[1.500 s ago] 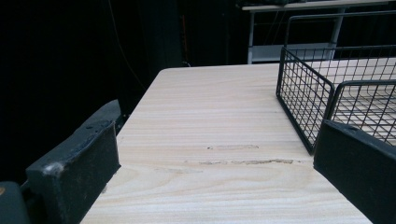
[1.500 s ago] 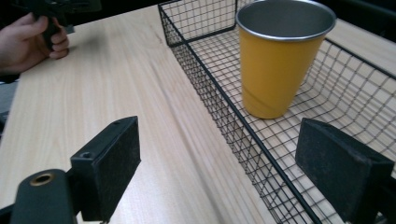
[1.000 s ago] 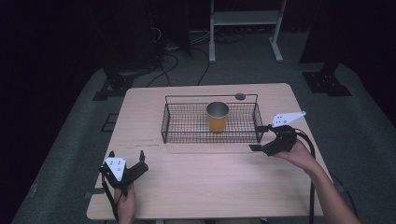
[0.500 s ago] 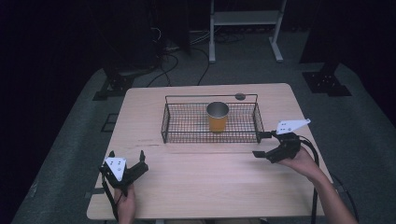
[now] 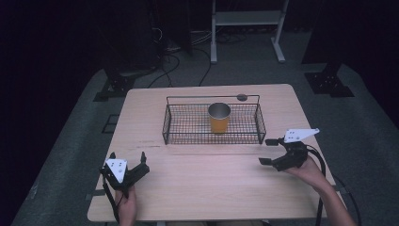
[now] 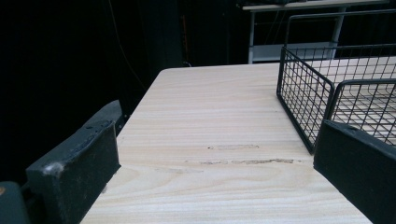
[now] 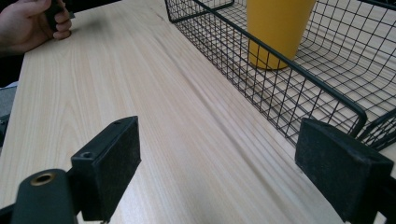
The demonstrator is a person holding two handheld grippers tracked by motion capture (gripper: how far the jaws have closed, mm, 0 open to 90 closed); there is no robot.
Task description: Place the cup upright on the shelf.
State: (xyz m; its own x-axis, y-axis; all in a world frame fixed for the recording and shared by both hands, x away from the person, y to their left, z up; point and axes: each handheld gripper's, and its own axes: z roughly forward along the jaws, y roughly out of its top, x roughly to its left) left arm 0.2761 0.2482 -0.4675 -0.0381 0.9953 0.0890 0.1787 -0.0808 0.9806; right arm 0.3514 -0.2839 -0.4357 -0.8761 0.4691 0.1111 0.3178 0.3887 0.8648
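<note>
From the high view, an orange cup (image 5: 219, 118) stands in the wire basket (image 5: 188, 139) on the table (image 5: 211, 183); the left gripper (image 5: 127, 158) and right gripper (image 5: 268, 151) sit near the front corners. Each gripper view shows jaws spread wide, holding nothing

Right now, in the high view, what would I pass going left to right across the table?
Left gripper → wire basket → orange cup inside it → right gripper, fingers spread apart.

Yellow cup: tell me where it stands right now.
In the high view the yellow cup stands upright inside the black wire basket, right of its centre, at the table's far middle.
</note>
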